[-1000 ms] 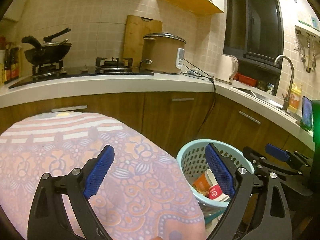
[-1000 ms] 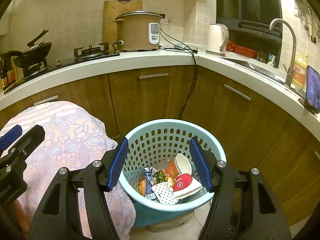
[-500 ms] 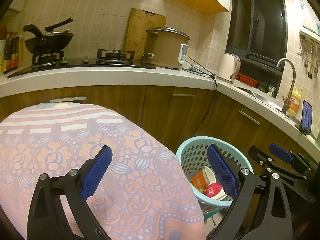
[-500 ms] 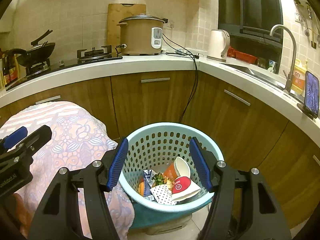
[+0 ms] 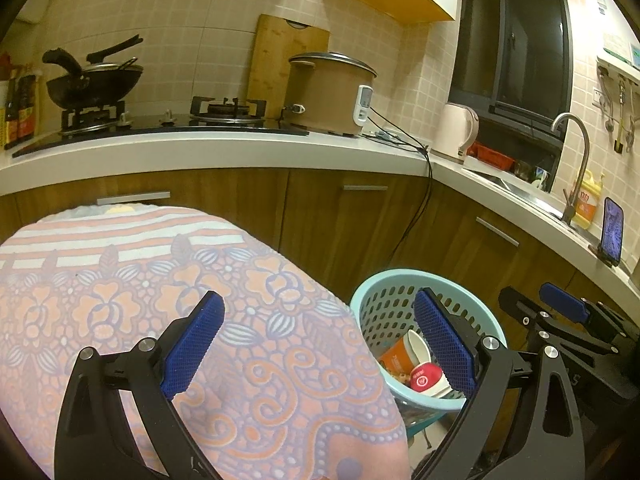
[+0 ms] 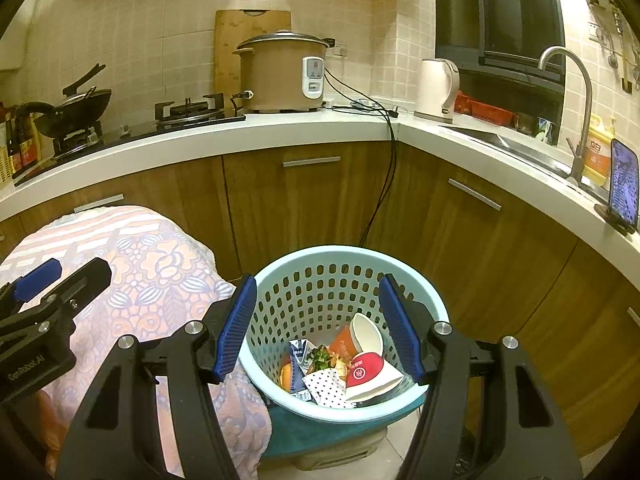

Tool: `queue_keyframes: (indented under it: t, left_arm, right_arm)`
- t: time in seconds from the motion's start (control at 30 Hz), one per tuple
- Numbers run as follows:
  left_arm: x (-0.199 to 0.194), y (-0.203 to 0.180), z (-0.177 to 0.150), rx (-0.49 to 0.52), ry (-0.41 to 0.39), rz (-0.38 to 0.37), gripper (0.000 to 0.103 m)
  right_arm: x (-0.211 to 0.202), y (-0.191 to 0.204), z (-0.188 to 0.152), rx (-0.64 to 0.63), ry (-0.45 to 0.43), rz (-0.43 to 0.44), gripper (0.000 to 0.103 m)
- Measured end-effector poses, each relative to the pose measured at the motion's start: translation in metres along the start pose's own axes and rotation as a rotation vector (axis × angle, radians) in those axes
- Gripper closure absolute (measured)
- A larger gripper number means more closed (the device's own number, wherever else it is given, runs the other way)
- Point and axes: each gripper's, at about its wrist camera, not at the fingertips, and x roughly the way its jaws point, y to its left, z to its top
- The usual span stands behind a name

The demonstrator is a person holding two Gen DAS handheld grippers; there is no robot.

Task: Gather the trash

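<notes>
Right gripper [image 6: 318, 326] agape above basket [image 6: 344, 252] rim

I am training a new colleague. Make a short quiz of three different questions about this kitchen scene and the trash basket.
1. True or false: the right gripper holds a paper cup.
2. Which lies in the blue basket? A) a red and white cup B) a kettle C) a phone
3. Fill in: the left gripper is above the ____ cloth.

Key: 1. False, its jaws are open and empty. 2. A. 3. Flowered.
</notes>
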Motion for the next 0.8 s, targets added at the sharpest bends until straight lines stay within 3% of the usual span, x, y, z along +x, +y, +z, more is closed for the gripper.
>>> queue_keyframes:
  t: [0.8]
  left_arm:
    - [0.0035,-0.0019,-0.0014,-0.007,0.023,-0.011,0.01]
  right_arm:
    - [0.0082,0.0052,-0.002,-0.004,0.016,0.013,0.043]
